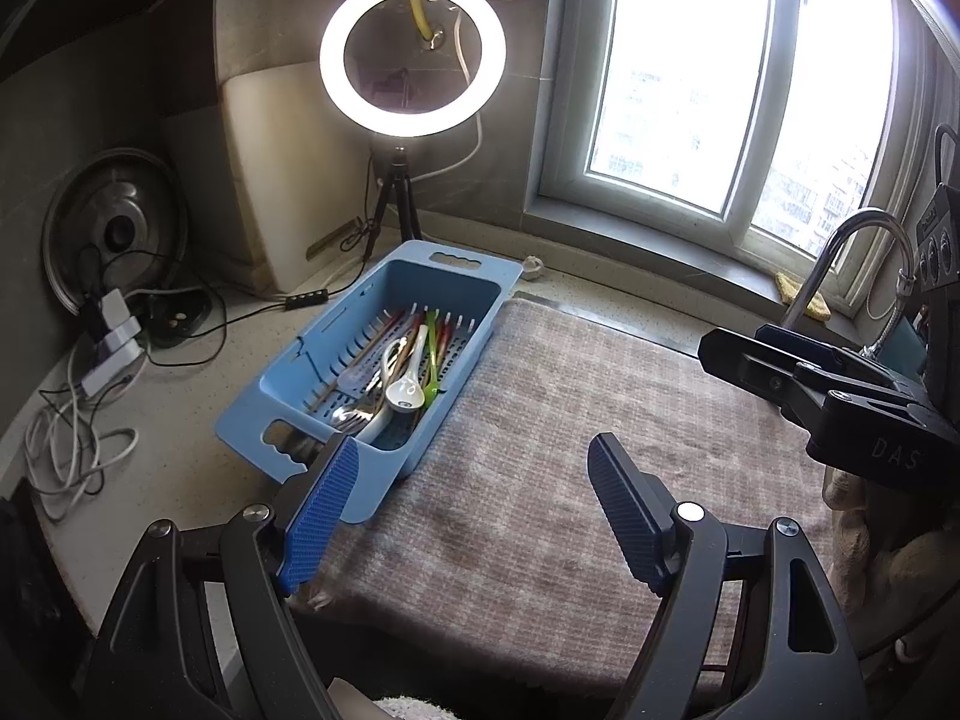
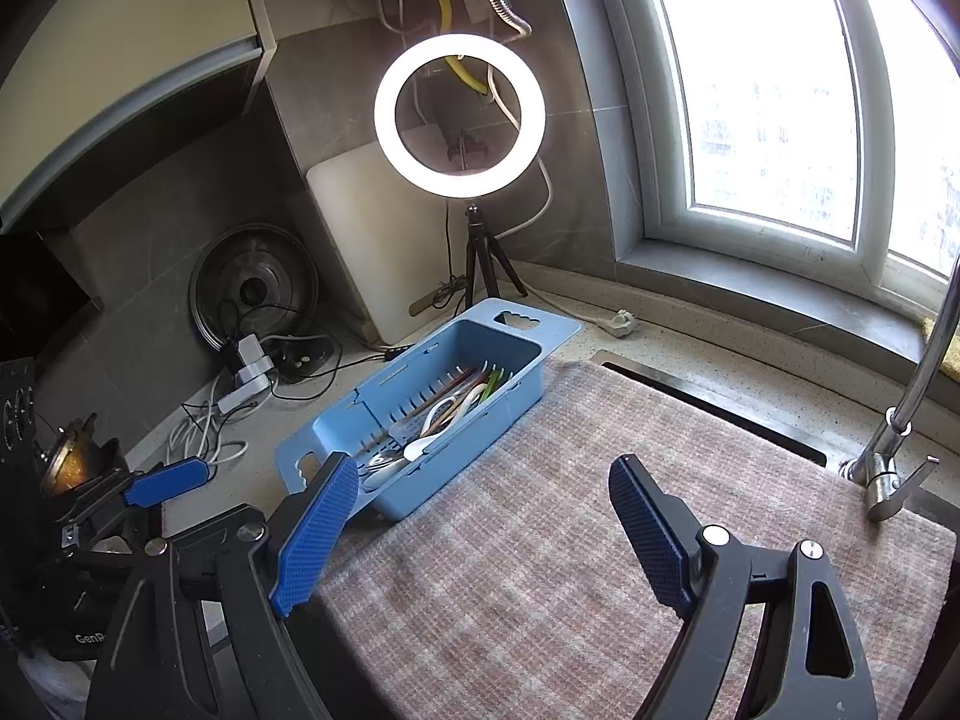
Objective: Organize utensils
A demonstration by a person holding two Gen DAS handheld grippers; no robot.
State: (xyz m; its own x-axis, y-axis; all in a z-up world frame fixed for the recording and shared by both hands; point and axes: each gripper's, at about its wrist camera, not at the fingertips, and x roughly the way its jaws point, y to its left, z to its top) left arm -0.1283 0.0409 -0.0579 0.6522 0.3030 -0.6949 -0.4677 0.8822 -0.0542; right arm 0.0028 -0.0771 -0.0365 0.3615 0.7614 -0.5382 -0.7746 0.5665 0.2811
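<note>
— Gripper check: left gripper (image 1: pixel 474 510) and right gripper (image 2: pixel 480 534) both gape wide, holding nothing, above the mat (image 1: pixel 570 420).

— And the utensils (image 1: pixel 390 372)?

— Heaped in the blue basket (image 1: pixel 288 360), which straddles the mat's left edge and the table (image 1: pixel 180 480).

— Risks?

— Tangled handles: pulling one may drag others out. A knock could slide the basket toward the cables (image 1: pixel 72 450).

— Room?

— Mat is bare and open; faucet (image 2: pixel 900 420) bounds the right, ring light (image 1: pixel 414 54) stands behind.

Each tool (image 1: pixel 474 516) has black angular arms, silver screws and blue textured pads (image 1: pixel 321 516).
</note>
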